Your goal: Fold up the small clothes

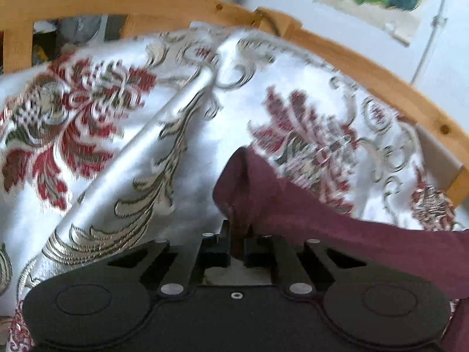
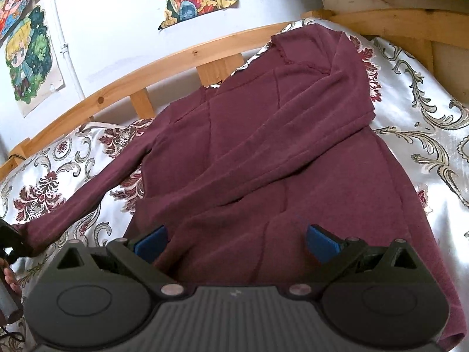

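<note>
A maroon long-sleeved top [image 2: 281, 158] lies flat on a satin bedspread [image 2: 425, 135] with a red and silver floral pattern. One sleeve [image 2: 307, 117] is folded diagonally across the body. The other sleeve [image 2: 88, 193] stretches out to the lower left. My left gripper [image 1: 237, 243] is shut on that sleeve's cuff [image 1: 246, 182], which bunches up above the fingers. The same gripper shows at the far left edge of the right wrist view [image 2: 10, 239]. My right gripper [image 2: 237, 243] stands open over the top's lower body, its blue pads [image 2: 151, 243] wide apart with nothing pinched.
A curved wooden bed rail [image 1: 351, 58] [image 2: 176, 58] runs along the far edge of the bedspread against a white wall. Coloured drawings [image 2: 29, 58] and a thin pipe [image 2: 63, 47] are on the wall. A person's hand [image 2: 8, 278] shows at the lower left.
</note>
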`<move>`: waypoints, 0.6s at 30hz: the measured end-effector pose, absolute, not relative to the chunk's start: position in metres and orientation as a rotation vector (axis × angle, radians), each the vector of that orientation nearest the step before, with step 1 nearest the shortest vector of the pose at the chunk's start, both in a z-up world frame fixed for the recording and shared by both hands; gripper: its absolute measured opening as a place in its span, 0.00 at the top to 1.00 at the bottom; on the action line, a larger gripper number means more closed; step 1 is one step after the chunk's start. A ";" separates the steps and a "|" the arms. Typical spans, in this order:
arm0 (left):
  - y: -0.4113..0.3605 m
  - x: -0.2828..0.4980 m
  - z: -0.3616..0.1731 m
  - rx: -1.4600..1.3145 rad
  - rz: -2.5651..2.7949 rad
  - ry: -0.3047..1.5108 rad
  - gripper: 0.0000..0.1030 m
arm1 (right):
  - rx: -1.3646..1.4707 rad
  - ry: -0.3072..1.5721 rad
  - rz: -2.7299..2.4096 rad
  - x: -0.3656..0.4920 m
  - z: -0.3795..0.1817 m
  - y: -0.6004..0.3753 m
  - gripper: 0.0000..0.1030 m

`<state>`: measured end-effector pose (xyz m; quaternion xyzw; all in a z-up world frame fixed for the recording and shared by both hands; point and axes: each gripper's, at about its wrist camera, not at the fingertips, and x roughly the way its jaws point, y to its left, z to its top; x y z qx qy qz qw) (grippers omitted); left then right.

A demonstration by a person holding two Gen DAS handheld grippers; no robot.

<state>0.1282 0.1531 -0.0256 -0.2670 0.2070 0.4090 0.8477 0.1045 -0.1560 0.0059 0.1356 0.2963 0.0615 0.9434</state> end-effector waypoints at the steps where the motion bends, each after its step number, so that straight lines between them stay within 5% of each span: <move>1: 0.149 0.128 -0.020 -0.552 0.851 0.418 0.94 | 0.274 0.603 0.129 0.104 0.006 -0.156 0.00; 13: 0.060 0.146 0.095 -0.367 0.393 0.085 0.95 | 0.261 0.591 0.123 0.103 0.008 -0.158 0.00; 18: -0.009 0.165 0.124 -0.218 0.086 0.099 0.95 | 0.266 0.568 0.086 0.104 0.013 -0.167 0.00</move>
